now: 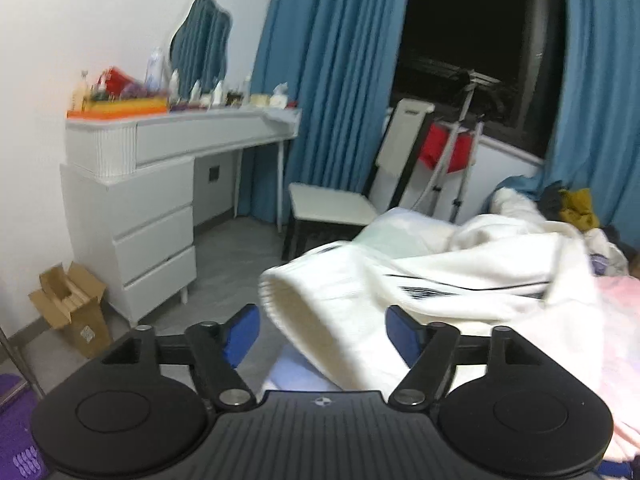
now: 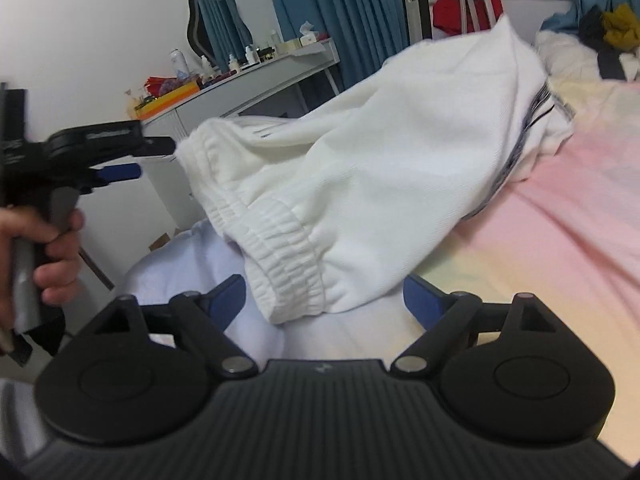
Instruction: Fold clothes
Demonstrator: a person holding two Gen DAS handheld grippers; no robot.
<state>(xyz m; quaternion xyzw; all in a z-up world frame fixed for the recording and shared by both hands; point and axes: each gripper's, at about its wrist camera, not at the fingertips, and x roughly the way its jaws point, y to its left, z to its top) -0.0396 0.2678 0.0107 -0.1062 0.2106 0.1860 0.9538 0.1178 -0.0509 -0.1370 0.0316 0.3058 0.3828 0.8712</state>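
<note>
A white knit garment [image 1: 440, 280] with dark stripes and a ribbed elastic hem [image 2: 288, 256] lies bunched on the pastel pink-and-yellow bed sheet [image 2: 560, 220], its hem hanging over the near bed edge. My left gripper [image 1: 322, 332] is open, and the cuffed end of the garment sits between its blue pads [image 1: 240, 334] without being pressed. My right gripper [image 2: 326, 298] is open too, with the elastic hem just ahead of and between its fingers, untouched. In the right wrist view the left gripper [image 2: 156, 156], held by a hand [image 2: 52, 248], is at the left, beside the garment's edge.
A white dressing table [image 1: 140, 184] with bottles and a mirror [image 1: 202, 44] stands at the left wall, a stool [image 1: 328, 204] by it, a cardboard box [image 1: 72, 308] on the floor. Blue curtains [image 1: 332, 80], a drying rack with red cloth [image 1: 444, 152] and a clothes pile [image 1: 572, 208] stand behind.
</note>
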